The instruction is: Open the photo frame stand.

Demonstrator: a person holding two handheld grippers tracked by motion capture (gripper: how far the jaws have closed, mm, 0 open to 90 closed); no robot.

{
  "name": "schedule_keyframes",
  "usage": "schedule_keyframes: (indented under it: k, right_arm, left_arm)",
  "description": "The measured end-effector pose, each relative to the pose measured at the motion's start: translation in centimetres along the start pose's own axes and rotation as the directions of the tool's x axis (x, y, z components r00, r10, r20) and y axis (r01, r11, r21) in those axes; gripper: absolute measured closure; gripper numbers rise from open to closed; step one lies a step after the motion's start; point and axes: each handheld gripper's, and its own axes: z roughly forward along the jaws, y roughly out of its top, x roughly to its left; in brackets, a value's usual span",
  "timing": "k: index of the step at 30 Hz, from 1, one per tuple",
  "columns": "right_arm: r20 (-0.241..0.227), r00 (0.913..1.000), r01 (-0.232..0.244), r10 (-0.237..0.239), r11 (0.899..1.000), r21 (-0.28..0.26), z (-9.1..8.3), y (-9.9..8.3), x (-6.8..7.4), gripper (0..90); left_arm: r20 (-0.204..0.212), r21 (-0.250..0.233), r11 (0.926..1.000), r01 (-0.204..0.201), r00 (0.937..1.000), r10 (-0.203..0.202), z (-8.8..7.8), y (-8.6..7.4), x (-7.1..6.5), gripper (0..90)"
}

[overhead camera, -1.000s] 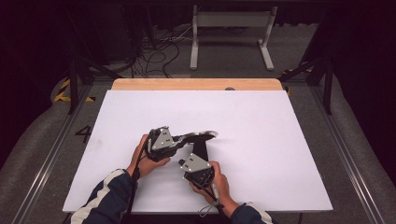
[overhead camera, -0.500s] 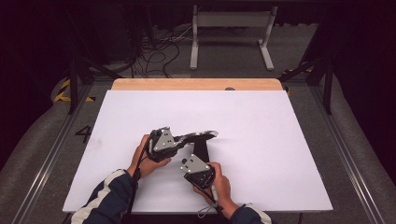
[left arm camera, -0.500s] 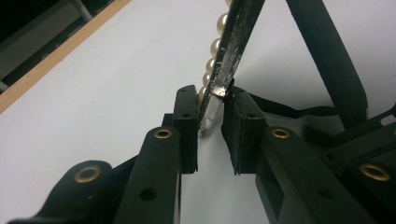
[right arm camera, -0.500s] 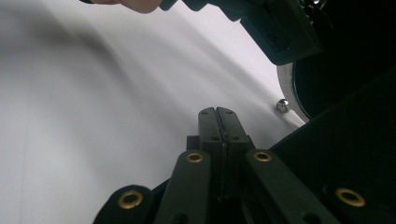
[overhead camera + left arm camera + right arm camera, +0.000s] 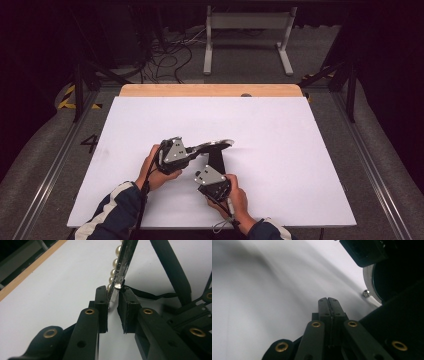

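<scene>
Pearl-edged mirror (image 5: 216,145) held off white table (image 5: 300,150), high view. Left gripper (image 5: 113,300) pinched mirror rim, just closing further. Right gripper (image 5: 328,300) pressed together, empty, beside stand (image 5: 397,315). Likely mid-reposition; next needs steady set-down.

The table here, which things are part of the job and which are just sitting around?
In the job:
- pearl-edged flat piece, clamped in the left gripper
- black strap beside it
- right gripper, shut

Lying about:
- cables on the floor
- grey stand behind the table
</scene>
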Motion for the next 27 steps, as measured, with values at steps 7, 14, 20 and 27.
schedule_keyframes:
  k: [7, 14, 20, 27]
  right_arm:
    - [-0.016, 0.9998, 0.009, -0.010, 1.000, -0.020, 0.3, 0.4, 0.4, 88.4]
    - [0.013, 0.9997, 0.019, -0.019, 1.000, -0.010, 0.8, 0.2, 0.6, 89.0]
    - [0.042, 0.9991, -0.002, 0.002, 1.000, 0.001, 0.9, 0.1, 0.3, 90.0]
    - [0.054, 0.9985, 0.003, -0.004, 1.000, 0.014, 0.8, 0.0, 0.5, 90.0]
  left_arm:
    - [-0.001, 0.001, 1.0000, -0.005, 1.0000, 0.005, -0.2, 0.0, -0.2, 79.1]
    - [-0.005, -0.010, 1.0000, 0.001, 1.0000, -0.001, 0.4, -0.3, -0.3, 77.5]
    - [0.000, 0.004, 1.0000, 0.004, 1.0000, -0.004, 1.6, -0.7, -0.2, 74.7]
    - [-0.007, 0.020, 0.9997, -0.017, 0.9998, 0.017, 1.5, -0.6, -0.3, 78.0]
